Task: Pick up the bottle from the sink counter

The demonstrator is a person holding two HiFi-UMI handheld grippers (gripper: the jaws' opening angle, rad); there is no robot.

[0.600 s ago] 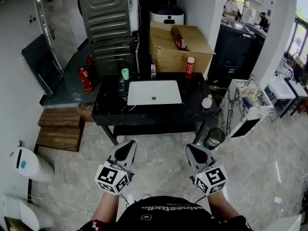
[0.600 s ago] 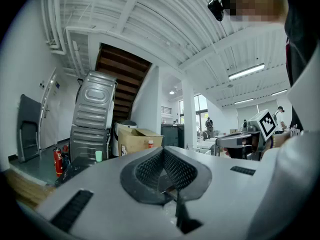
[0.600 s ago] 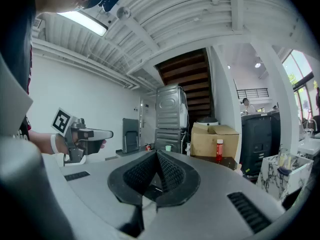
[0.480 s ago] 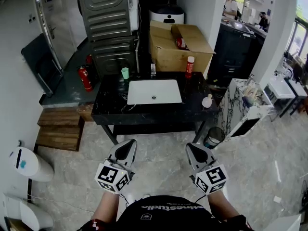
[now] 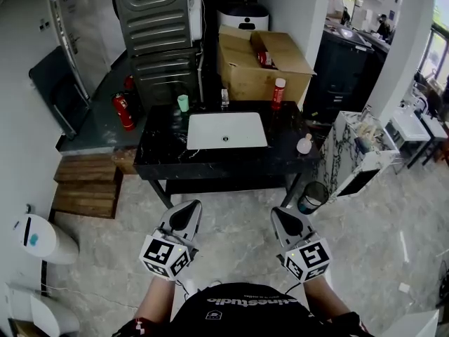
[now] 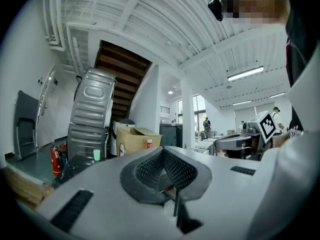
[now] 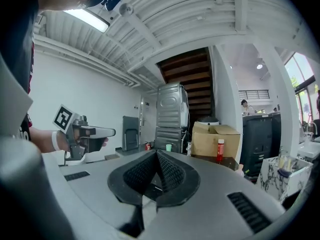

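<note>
a workshop-like test space: bare sink counter (image 5: 210, 161), stacked washers (image 5: 156, 34), cardboard box (image 5: 261, 63), fire extinguisher (image 5: 123, 111).

Bare floor (image 5: 231, 230) lies open on the near side of the sink (image 5: 210, 128), from the left gripper (image 5: 185, 215) and right gripper (image 5: 283, 220), each with fingers together, up to the front edge of the worktop (image 5: 158, 153). The sink is open from above, and a flat strip of worktop left of it is free too. A row stands behind the sink with gaps between: a green cup (image 5: 183, 103) back left, a small upright item (image 5: 224, 98) back middle, a red bottle (image 5: 278, 93) back right. A cardboard box (image 5: 263, 65) rises close behind that bottle. Right of the sink a pale round thing (image 5: 304, 144) sits at the worktop's corner. A bin (image 5: 311, 196) stands on the floor near right of the sink.
</note>
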